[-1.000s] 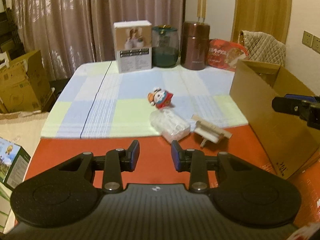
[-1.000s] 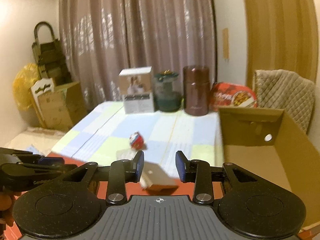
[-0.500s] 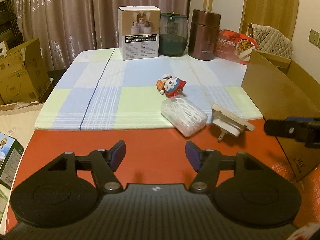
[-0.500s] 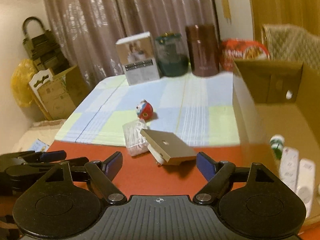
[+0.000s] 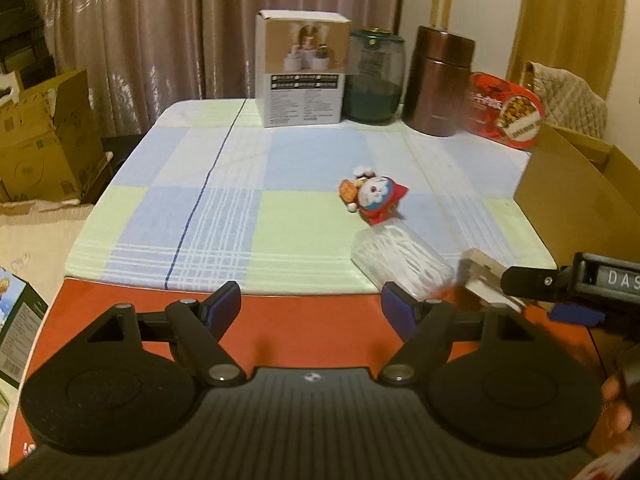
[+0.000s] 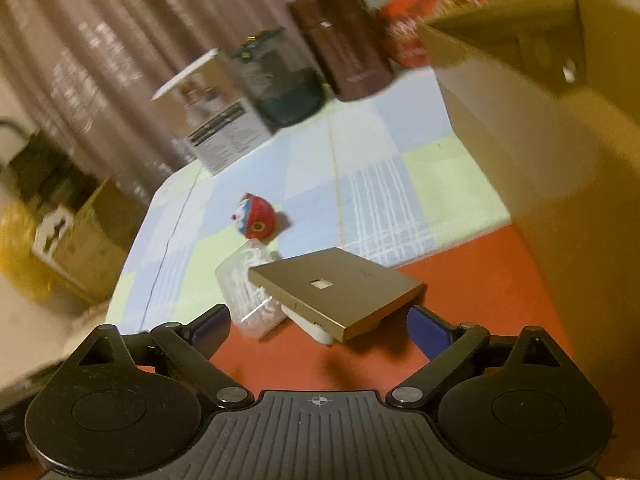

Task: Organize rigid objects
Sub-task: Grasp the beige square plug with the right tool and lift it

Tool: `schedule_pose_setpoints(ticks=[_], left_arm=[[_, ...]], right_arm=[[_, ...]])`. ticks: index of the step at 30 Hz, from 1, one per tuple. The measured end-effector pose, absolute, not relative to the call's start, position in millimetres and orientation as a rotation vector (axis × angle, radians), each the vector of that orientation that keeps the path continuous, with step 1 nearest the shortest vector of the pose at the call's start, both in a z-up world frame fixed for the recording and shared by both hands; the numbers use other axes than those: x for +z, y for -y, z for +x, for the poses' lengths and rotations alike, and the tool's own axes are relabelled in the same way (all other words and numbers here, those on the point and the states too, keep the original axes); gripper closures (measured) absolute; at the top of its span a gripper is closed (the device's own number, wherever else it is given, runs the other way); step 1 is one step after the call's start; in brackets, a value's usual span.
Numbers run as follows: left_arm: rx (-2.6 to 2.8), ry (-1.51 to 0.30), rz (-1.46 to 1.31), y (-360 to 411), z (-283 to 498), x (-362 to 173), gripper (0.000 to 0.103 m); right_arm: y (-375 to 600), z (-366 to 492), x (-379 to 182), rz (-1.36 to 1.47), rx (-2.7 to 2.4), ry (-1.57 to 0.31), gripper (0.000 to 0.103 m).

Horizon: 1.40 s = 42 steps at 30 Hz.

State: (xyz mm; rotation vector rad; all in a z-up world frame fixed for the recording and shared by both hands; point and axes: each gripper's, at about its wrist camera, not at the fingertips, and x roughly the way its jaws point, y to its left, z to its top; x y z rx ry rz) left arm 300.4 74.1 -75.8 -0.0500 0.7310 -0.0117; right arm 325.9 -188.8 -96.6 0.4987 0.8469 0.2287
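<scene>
1. The left gripper [image 5: 311, 307] hangs low over the red front strip of the table [image 5: 304, 332]. A second ago its fingers stood nearly together; now they are released and still spreading, with nothing between them.
2. Ahead and to its right lie a toy figure [image 5: 374, 198] on the checked cloth [image 5: 224, 216], then, touching it, a clear plastic box [image 5: 400, 260] at the cloth's front edge.
3. Further right sits the gold wall plug [image 6: 336, 292], tilted, just beside the clear box.
4. The right gripper [image 6: 320, 326] has come down close behind the plug, its fingers also parting, wide and empty, the plug's near edge roughly level with their tips.
5. At far right stands the cardboard box [image 6: 560, 160], the likely destination. Both hands look set for a pick: probably the plug for the right, the clear box for the left.
</scene>
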Motion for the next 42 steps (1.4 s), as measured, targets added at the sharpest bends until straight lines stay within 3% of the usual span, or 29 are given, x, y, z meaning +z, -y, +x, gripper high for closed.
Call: schedule_pose_setpoints(ticks=[4, 21, 37, 42], left_arm=[[0.008, -0.74, -0.064, -82.2, 308.7, -80.7, 0.03], [0.002, -0.764, -0.082, -84.9, 315.2, -87.0, 0.03], [-0.005, -0.767, -0.09, -84.9, 315.4, -87.5, 0.03], [0.0, -0.763, -0.1, -86.0, 315.9, -86.7, 0.03]], right_arm=[[191.8, 339.2, -102.6, 0.602, 0.167, -0.871, 0.002], [160.0, 370.3, -102.3, 0.481, 0.094, -0.877, 0.002], [199.3, 375.9, -100.3, 0.672, 0.131, -0.92, 0.002], [175.7, 376.8, -90.8, 0.561, 0.141, -0.914, 0.002]])
